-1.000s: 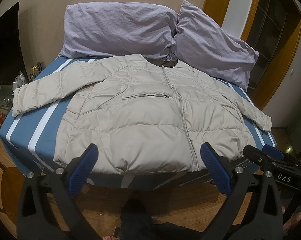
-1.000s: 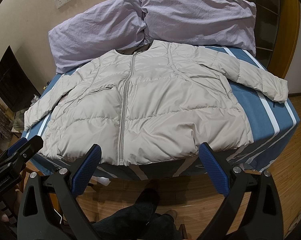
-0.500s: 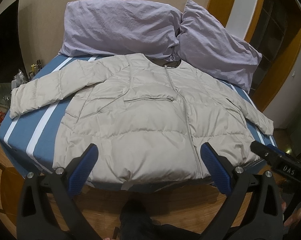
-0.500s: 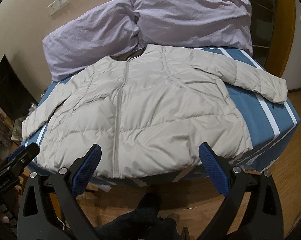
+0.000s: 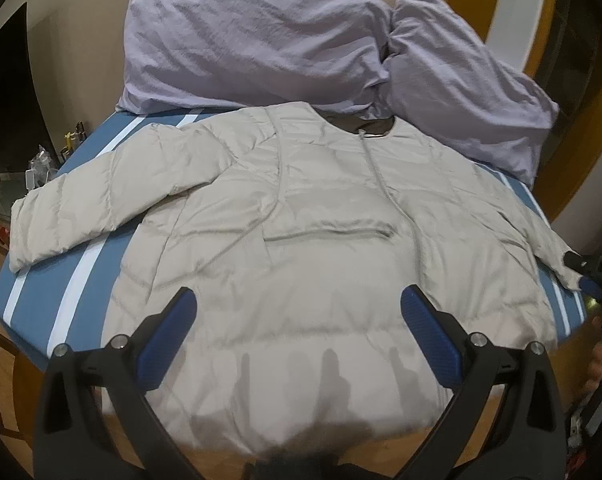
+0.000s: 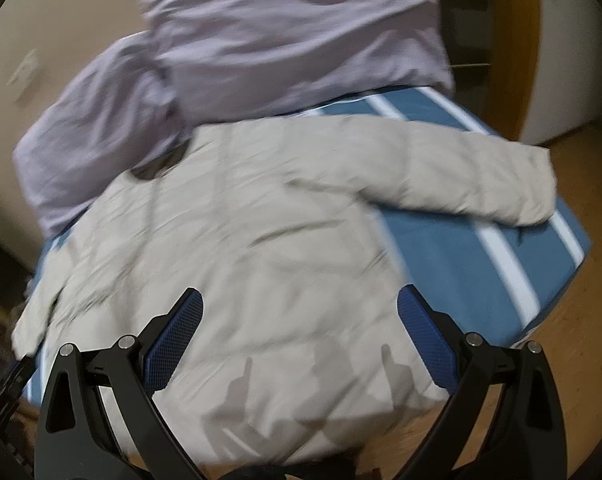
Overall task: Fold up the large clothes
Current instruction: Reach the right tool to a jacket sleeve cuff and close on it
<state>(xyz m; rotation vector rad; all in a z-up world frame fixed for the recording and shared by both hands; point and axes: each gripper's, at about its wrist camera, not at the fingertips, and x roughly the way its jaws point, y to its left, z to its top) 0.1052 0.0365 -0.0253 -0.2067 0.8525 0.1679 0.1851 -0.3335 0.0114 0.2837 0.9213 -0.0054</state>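
Observation:
A beige puffer jacket (image 5: 301,240) lies flat, front up and zipped, on a blue bed with white stripes (image 5: 89,272); its sleeves spread out to both sides. My left gripper (image 5: 299,334) is open and empty, hovering over the jacket's lower hem. My right gripper (image 6: 299,336) is open and empty too, above the jacket's (image 6: 261,260) lower right part; this view is motion blurred. The right sleeve (image 6: 481,184) lies across the blue cover. The right gripper's tip also shows in the left wrist view (image 5: 593,276) beside the sleeve cuff.
Two lilac pillows (image 5: 261,44) (image 5: 473,96) lean against the wall at the head of the bed. Wooden floor (image 6: 573,352) surrounds the bed. A wooden door frame (image 6: 513,40) stands at the right. Small clutter (image 5: 45,160) sits left of the bed.
Both grippers have moved forward and lower over the jacket's hem. The right one has swung toward the right side of the jacket, blurring its view. Both stay open.

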